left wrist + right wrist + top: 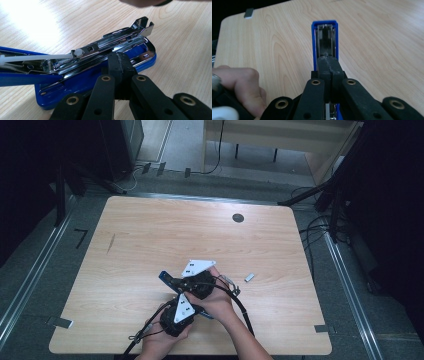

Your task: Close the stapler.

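Holding an opened blue metal stapler (pixel 167 279) with both grippers, a little toward the near edge of the light wooden table (pixel 150 230).

I see my left gripper (pixel 119 63) with its jaws pressed together on the side of the stapler's blue base, whose chrome staple channel stands lifted clear and whose blue top cover swings off to one side. My right gripper (pixel 329 65) has its jaws pinched shut on the stapler's upturned cover, chrome lining showing past the tips. A small silver strip of staples (pixel 249 277) lies apart, toward the right edge.
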### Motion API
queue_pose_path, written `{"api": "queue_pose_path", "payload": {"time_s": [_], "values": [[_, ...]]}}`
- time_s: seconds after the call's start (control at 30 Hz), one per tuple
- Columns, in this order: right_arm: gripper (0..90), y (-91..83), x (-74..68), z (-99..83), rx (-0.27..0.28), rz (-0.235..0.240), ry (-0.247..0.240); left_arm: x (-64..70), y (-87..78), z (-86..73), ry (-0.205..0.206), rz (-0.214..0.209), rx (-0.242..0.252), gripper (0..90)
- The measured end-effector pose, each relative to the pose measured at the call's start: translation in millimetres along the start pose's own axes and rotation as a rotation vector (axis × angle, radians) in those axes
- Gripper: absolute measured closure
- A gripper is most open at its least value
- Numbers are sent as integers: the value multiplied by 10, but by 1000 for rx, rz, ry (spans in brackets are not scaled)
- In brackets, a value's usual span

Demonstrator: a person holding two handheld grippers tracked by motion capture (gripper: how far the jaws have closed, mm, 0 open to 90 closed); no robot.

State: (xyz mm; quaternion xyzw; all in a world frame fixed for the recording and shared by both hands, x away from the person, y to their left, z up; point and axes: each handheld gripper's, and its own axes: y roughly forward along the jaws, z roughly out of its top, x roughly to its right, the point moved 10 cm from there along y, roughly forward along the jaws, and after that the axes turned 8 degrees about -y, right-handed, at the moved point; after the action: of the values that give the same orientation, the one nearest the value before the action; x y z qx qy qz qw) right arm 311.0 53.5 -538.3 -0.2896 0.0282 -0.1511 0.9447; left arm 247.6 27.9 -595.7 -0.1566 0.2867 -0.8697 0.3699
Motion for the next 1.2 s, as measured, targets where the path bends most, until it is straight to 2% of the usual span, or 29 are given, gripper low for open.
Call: {"api": "queue_pose_path", "payload": {"time_s": [0.23,0.3,0.57,0.97,1.2], "values": [[900,82,-2,-61,-27,6,13,-1,-3,-4,6,0,-5,900],[900,117,-1,-83,-48,6,4,0,-2,-4,5,-1,-4,900],[900,259,7,-196,-128,8,36,-1,-4,-5,6,0,-7,900],[900,234,8,-204,-141,13,41,-1,-4,-5,5,-1,-6,900],[900,76,55,-228,-117,-9,51,-1,-3,-4,4,0,-4,900]]}}
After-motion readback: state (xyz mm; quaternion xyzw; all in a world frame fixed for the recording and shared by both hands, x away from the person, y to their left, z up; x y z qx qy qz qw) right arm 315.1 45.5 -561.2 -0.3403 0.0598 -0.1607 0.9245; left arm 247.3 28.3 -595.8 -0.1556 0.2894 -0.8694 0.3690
